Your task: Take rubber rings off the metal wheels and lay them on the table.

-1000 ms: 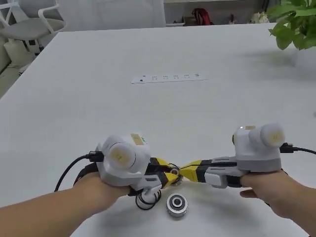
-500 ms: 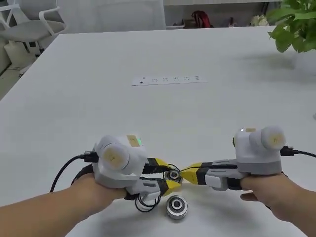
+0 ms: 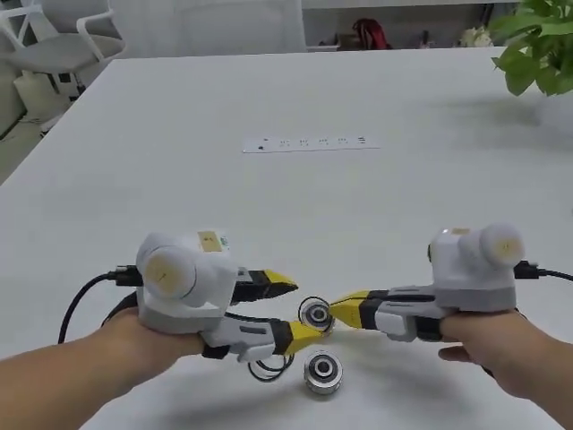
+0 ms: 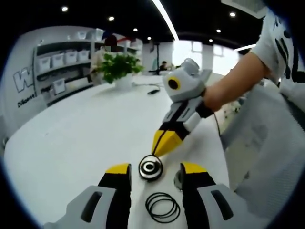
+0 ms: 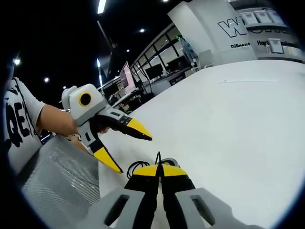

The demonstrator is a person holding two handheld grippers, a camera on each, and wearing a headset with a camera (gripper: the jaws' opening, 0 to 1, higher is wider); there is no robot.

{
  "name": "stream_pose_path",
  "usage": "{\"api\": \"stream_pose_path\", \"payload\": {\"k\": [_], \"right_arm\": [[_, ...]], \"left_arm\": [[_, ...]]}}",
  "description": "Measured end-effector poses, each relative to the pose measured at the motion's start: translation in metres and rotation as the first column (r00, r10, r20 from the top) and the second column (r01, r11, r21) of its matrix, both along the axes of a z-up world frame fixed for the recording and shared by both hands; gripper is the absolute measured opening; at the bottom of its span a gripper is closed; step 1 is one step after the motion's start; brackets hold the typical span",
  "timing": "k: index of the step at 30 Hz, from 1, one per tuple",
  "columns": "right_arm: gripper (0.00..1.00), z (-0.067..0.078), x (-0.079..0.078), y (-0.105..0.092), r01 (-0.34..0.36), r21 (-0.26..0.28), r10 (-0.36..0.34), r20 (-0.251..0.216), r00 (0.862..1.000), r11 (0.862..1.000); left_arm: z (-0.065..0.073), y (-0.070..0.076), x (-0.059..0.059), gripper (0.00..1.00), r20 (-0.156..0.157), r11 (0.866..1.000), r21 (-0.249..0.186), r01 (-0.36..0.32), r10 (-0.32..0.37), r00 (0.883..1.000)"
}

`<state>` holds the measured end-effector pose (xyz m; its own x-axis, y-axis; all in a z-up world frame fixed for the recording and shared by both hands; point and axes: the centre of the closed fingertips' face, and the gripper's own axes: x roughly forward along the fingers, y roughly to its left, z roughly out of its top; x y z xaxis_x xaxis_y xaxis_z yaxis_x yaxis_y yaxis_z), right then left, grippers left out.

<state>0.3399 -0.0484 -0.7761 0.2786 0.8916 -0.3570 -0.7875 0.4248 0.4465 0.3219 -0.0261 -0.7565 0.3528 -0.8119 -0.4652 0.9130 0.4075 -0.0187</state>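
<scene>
Above the white table (image 3: 376,206), my left tongs (image 3: 298,310) stand open with the wheel (image 3: 315,313) straight ahead between their tips, its rim pinched by my clenched right tongs (image 3: 334,312), and loose rings (image 3: 269,365) lie just below.

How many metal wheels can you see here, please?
2: one wheel at the tip of the right gripper, the other wheel on the table beside the loose rubber rings. None looks hidden.
</scene>
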Motion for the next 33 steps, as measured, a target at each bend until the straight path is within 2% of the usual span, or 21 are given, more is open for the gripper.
{"api": "stream_pose_path", "payload": {"k": [14, 23, 27, 33], "right_arm": [[0.0, 0.01, -0.002, 0.008, -0.017, 0.034, 0.018, -0.018, 1.0, 0.999], [0.0, 0.014, -0.01, 0.018, -0.046, 0.052, 0.049, -0.046, 0.998, 0.998], [0.0, 0.016, -0.019, 0.025, -0.067, 0.053, 0.07, -0.054, 0.996, 0.996], [0.0, 0.016, -0.024, 0.031, -0.096, 0.059, 0.1, -0.07, 0.993, 0.994]], "left_arm": [[0.005, 0.022, -0.014, 0.55, 0.001, 1.0, -0.007, 0.0, 0.0, 1.0], [0.011, 0.034, -0.021, 0.63, -0.011, 0.999, -0.036, -0.016, 0.016, 1.0], [0.01, 0.038, -0.027, 0.65, -0.014, 0.999, -0.032, -0.013, 0.012, 1.0], [0.009, 0.047, -0.034, 0.68, -0.02, 0.999, -0.027, -0.016, 0.016, 1.0]]}}
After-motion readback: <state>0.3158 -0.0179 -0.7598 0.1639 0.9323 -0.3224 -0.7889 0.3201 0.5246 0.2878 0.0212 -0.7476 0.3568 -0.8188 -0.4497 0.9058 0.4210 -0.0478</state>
